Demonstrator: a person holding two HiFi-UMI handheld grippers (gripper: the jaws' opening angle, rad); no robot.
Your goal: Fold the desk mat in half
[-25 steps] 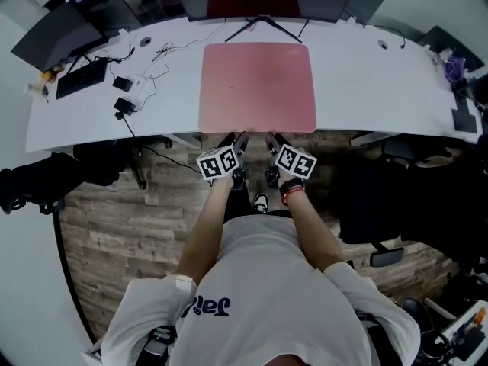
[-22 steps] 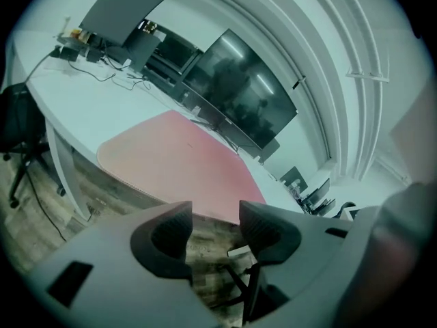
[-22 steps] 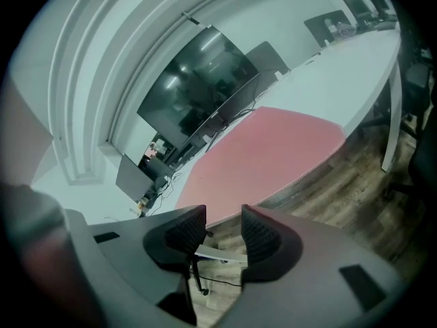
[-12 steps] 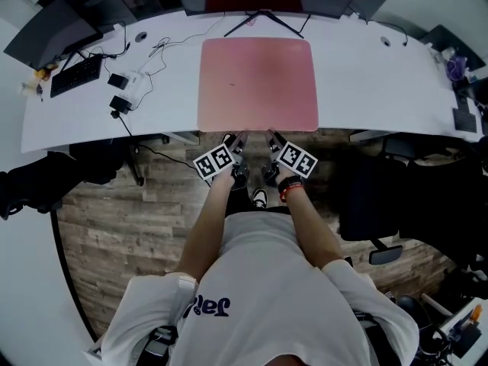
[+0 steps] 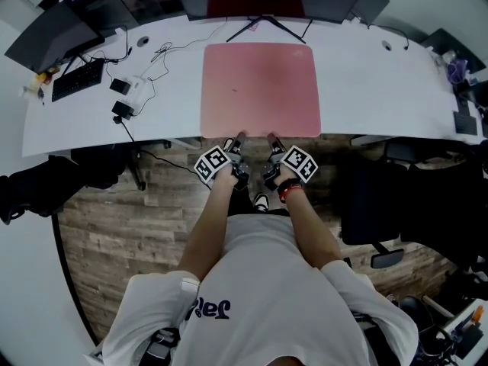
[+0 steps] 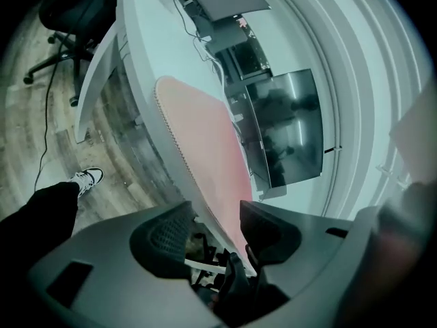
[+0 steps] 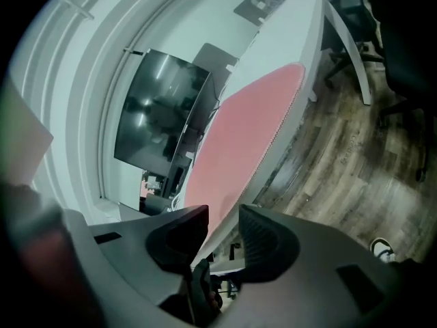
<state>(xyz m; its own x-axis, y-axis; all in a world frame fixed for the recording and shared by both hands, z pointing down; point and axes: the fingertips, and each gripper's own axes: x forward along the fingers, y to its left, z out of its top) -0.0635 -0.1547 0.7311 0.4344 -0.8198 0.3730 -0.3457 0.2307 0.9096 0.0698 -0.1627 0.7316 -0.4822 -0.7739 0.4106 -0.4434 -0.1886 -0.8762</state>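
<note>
head view: left gripper (image 5: pixel 238 139) and right gripper (image 5: pixel 271 139) at near edge of pink desk mat (image 5: pixel 259 82), flat on desk (image 5: pixel 374 82). open room ahead, up to monitor stand (image 5: pixel 263 24).
left gripper view: jaws spread, just opened wider, mat edge between, not pinched. could grab desk lip too.
right gripper view: jaws apart, just been closing, mat edge between. early pinch could pull mat crooked.
</note>
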